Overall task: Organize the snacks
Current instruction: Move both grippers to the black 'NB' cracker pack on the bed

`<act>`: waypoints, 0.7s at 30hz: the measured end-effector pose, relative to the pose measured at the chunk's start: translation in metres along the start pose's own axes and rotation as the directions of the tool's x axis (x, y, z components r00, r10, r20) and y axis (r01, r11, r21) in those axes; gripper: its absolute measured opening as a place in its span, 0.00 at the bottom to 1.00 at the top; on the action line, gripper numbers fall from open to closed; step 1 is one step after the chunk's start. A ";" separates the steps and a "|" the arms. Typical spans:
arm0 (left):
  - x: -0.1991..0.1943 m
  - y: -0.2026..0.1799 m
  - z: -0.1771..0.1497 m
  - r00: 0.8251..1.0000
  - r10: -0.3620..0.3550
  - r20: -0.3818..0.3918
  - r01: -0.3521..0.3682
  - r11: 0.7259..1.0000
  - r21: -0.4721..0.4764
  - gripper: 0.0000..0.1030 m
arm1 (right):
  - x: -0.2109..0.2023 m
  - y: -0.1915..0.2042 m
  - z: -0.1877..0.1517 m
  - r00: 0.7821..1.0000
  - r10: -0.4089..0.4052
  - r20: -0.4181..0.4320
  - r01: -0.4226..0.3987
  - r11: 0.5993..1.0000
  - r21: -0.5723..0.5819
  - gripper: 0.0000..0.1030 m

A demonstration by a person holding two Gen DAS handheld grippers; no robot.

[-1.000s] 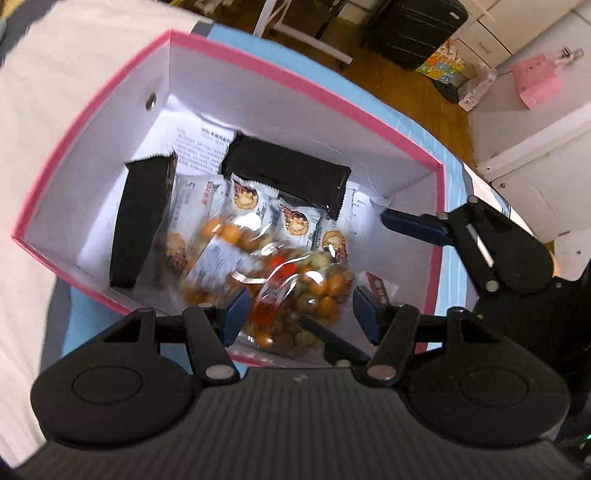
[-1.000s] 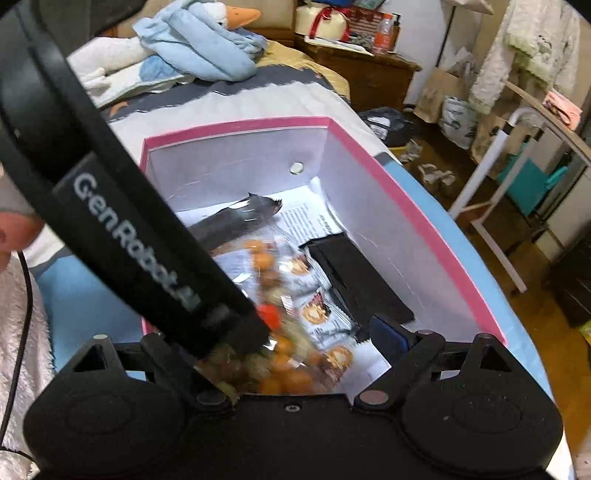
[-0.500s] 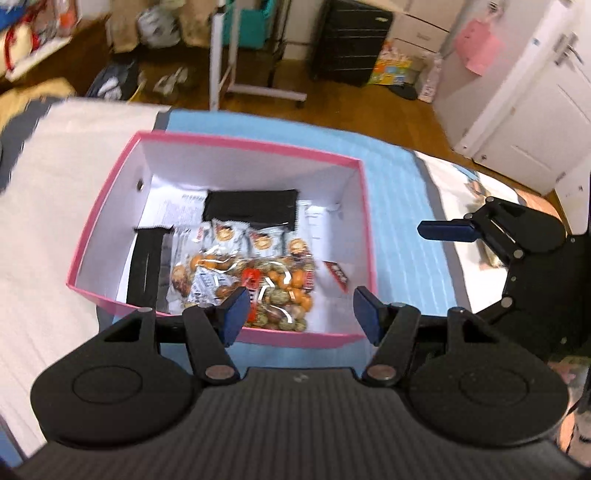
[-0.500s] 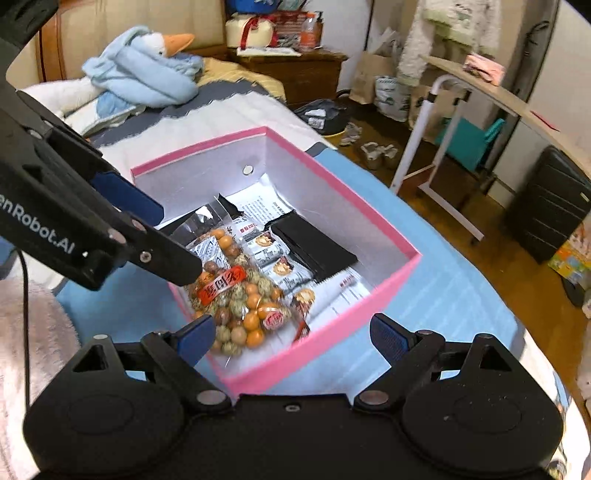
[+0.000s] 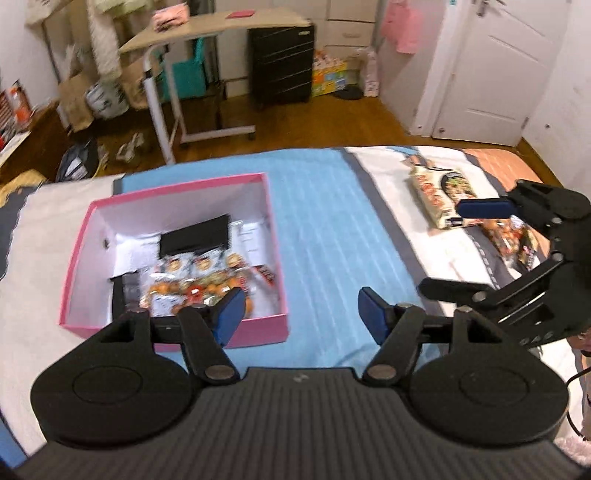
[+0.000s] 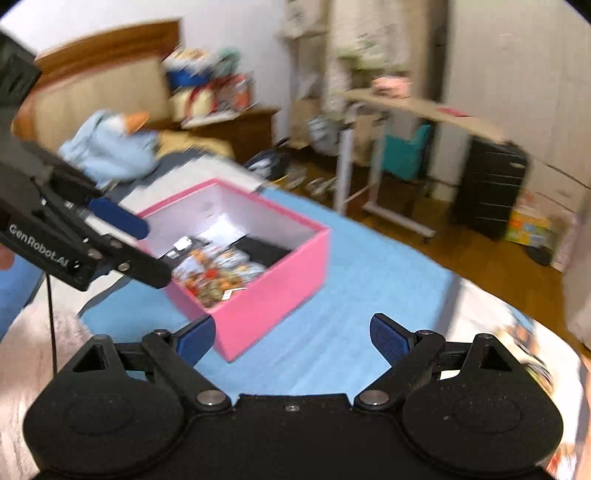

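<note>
Left gripper (image 5: 299, 314) opening, empty | right gripper (image 6: 291, 338) wide, empty | risk: your hurried grab may crush the snack bags (image 5: 443, 195).

1 pink box (image 5: 255, 328); 2 snack packs (image 5: 441, 197) outside.

Ahead of the tongs, beyond the bed (image 5: 325, 206), lies a wooden floor (image 5: 325, 122). A rolling side table (image 5: 207, 33) stands beside a black drawer cabinet (image 5: 282, 61). Far right is a white door (image 5: 495, 70); a padded headboard (image 6: 99, 96) rises to the left.
</note>
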State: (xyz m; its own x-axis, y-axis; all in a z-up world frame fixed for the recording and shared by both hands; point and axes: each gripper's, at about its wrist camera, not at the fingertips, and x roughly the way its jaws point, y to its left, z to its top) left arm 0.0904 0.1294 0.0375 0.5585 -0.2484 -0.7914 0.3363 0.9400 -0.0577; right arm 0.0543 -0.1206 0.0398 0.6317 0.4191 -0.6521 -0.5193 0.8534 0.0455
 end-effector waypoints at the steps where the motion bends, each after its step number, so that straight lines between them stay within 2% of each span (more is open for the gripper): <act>1: 0.001 -0.006 0.000 1.000 -0.009 0.010 0.009 1.000 0.013 0.69 | -0.006 -0.006 -0.007 1.000 -0.014 0.010 0.013 1.000 0.021 0.91; 3: 0.004 -0.020 0.000 0.999 -0.018 0.032 0.017 0.999 0.042 0.72 | -0.019 -0.019 -0.023 0.999 -0.046 0.025 0.044 0.997 0.066 0.91; 11: 0.045 -0.083 -0.006 0.996 -0.060 0.069 0.049 0.986 0.159 0.74 | -0.046 -0.067 -0.094 0.982 -0.184 0.041 0.174 0.969 0.176 0.93; 14: 0.066 -0.111 -0.010 0.993 -0.090 0.074 0.076 0.981 0.181 0.74 | -0.049 -0.088 -0.119 0.962 -0.274 0.012 0.268 0.947 0.176 0.94; 16: 0.084 -0.133 -0.011 0.993 -0.111 0.048 0.099 0.975 0.200 0.74 | -0.051 -0.105 -0.134 0.944 -0.329 -0.008 0.325 0.926 0.194 0.95; 21: 0.122 -0.186 -0.008 0.984 -0.176 0.006 0.167 0.948 0.270 0.74 | -0.049 -0.144 -0.178 0.920 -0.382 -0.087 0.389 0.867 0.310 0.95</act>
State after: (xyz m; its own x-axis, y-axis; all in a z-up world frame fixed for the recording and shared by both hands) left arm 0.0898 -0.0741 -0.0537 0.4952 -0.4109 -0.7655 0.6173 0.7864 -0.0228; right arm -0.0041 -0.3188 -0.0692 0.7294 0.0327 -0.6833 -0.0259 0.9995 0.0202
